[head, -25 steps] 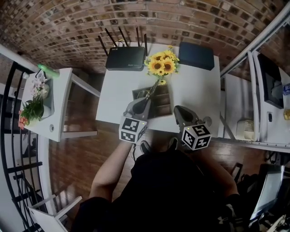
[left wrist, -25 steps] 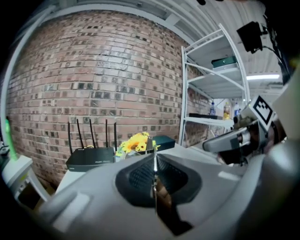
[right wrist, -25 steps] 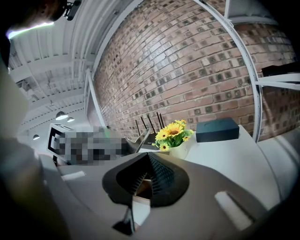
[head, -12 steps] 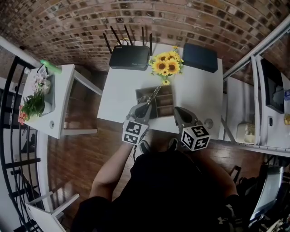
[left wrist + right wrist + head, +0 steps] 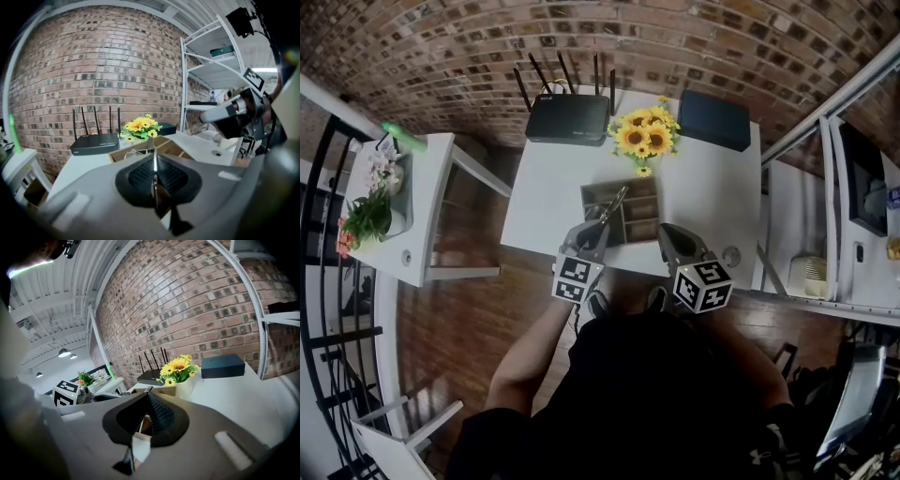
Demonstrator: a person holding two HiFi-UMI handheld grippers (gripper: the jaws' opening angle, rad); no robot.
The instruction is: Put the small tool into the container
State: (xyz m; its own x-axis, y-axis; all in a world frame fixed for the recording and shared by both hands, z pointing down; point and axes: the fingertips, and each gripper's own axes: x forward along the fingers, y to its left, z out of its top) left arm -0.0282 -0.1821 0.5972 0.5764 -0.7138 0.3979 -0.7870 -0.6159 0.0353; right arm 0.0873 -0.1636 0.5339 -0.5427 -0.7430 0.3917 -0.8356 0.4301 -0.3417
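Observation:
A thin metal tool (image 5: 614,202) sticks out of my left gripper (image 5: 598,226), which is shut on it. Its tip hangs over the wooden compartment container (image 5: 586,192) in the middle of the white table. In the left gripper view the tool (image 5: 154,161) runs straight out between the closed pads, pointing at the container (image 5: 165,146). My right gripper (image 5: 667,231) is at the container's right near the table's front edge. In its own view the right gripper (image 5: 148,397) has its jaws meeting at the tips with nothing between them.
Behind the container stand a vase of sunflowers (image 5: 645,139), a black router (image 5: 567,119) and a dark box (image 5: 711,119). A small round hole (image 5: 731,253) sits at the table's right front. A side table with plants (image 5: 389,202) is to the left, metal shelving (image 5: 853,197) to the right.
The left gripper with the tool has drawn slightly back toward the table's front edge, the tool's tip still over the container. The right gripper has barely moved.

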